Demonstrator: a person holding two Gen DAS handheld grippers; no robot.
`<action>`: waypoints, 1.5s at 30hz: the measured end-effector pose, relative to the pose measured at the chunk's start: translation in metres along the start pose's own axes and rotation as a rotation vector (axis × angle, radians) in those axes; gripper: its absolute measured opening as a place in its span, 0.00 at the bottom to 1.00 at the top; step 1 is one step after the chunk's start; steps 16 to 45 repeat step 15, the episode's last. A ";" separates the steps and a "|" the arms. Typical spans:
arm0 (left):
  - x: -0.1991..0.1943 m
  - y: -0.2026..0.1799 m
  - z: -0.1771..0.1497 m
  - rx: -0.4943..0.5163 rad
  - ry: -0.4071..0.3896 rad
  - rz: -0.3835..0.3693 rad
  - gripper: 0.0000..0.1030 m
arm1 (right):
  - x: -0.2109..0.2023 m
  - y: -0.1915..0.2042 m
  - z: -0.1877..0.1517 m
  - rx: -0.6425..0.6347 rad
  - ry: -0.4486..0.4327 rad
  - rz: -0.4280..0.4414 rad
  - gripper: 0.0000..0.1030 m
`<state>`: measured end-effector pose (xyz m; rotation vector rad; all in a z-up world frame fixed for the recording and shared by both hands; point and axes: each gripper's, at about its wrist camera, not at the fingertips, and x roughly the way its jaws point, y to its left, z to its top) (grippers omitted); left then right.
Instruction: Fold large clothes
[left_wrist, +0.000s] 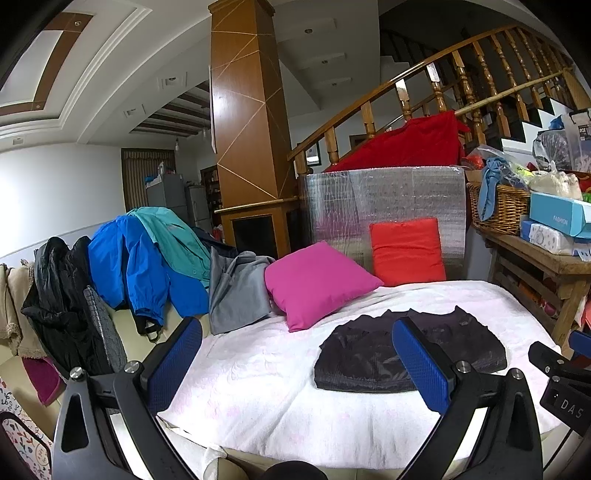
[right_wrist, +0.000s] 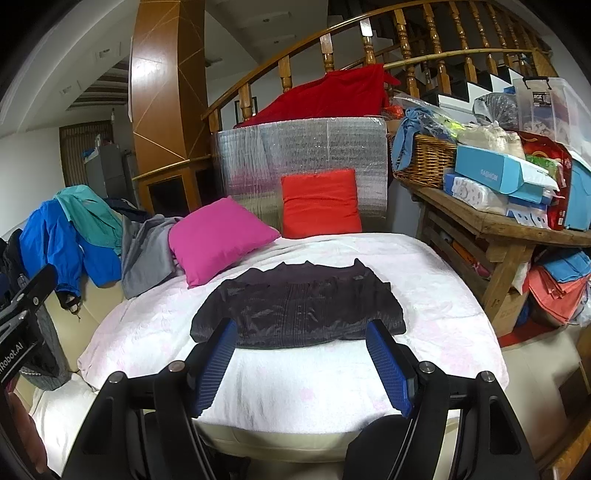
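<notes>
A dark folded jacket lies flat on the white-covered sofa seat; it also shows in the right wrist view. My left gripper is open and empty, held above the seat's front left, its right finger in front of the jacket. My right gripper is open and empty, just in front of the jacket's near edge. Part of the right gripper's body shows at the right edge of the left wrist view.
A pile of jackets, blue, teal, grey and black, hangs over the sofa's left. Pink cushion and orange cushion lean at the back. A cluttered wooden table stands at right.
</notes>
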<state>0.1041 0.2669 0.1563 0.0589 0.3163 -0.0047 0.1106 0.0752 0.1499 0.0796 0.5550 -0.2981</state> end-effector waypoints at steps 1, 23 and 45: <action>0.002 -0.001 0.000 0.001 0.004 0.001 0.99 | 0.003 0.000 0.000 0.000 0.005 0.001 0.73; 0.092 -0.016 0.002 -0.016 0.036 -0.069 0.99 | 0.080 -0.053 0.033 0.051 0.058 -0.031 0.73; 0.092 -0.016 0.002 -0.016 0.036 -0.069 0.99 | 0.080 -0.053 0.033 0.051 0.058 -0.031 0.73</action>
